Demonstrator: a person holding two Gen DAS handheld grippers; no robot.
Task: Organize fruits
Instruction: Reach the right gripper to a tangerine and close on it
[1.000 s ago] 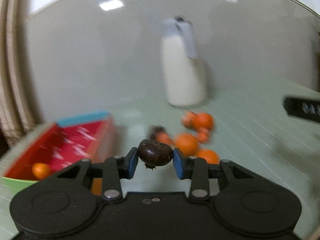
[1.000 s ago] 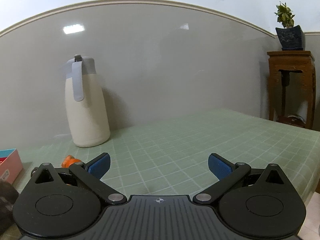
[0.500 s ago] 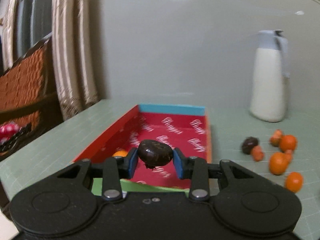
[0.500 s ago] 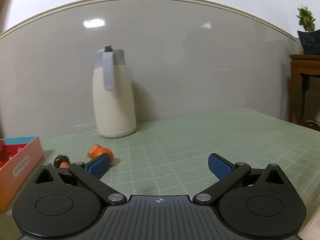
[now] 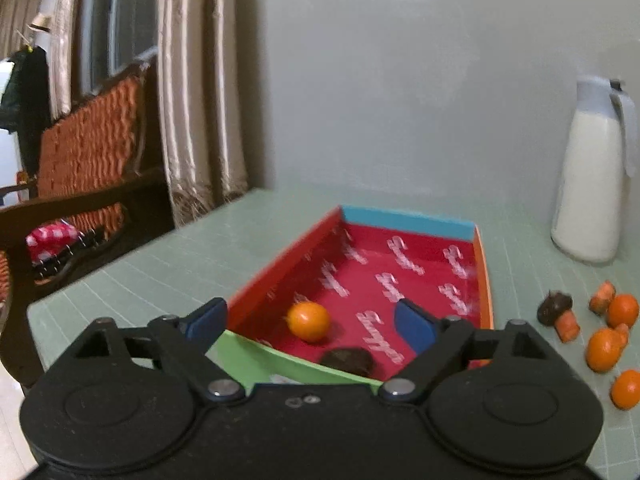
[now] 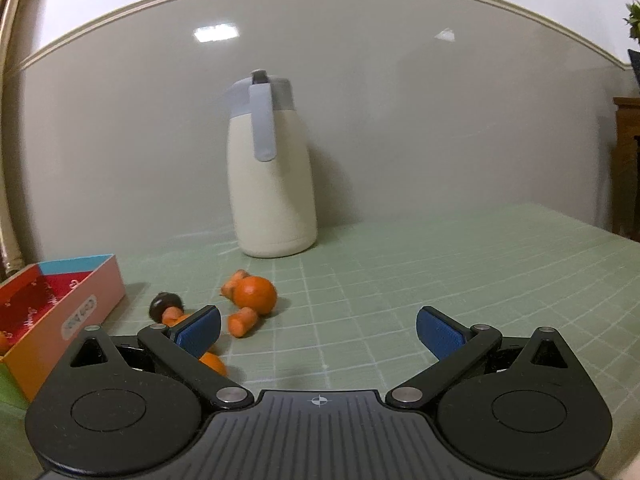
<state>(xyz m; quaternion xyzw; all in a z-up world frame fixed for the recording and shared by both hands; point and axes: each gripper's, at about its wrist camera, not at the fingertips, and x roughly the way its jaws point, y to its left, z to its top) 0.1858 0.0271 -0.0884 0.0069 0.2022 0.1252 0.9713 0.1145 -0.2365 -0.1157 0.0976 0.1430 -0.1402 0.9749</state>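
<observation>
Released just now from the left claw (image 5: 310, 322): dark fruit (image 5: 347, 361), lying on the red floor of the box (image 5: 408, 222) near its green front wall, beside one orange (image 5: 309, 321); jaws freshly swung wide, nothing between them. Spread over the green gridded bench (image 6: 440, 264): cream jug (image 6: 274, 184) at the back wall, then loose oranges (image 6: 255, 290), small orange pieces (image 6: 242, 322) and a second dark fruit (image 6: 164, 303) right of the box. Right claw (image 6: 318, 330) gaping, empty, hanging low over bare bench beside the loose fruit.
</observation>
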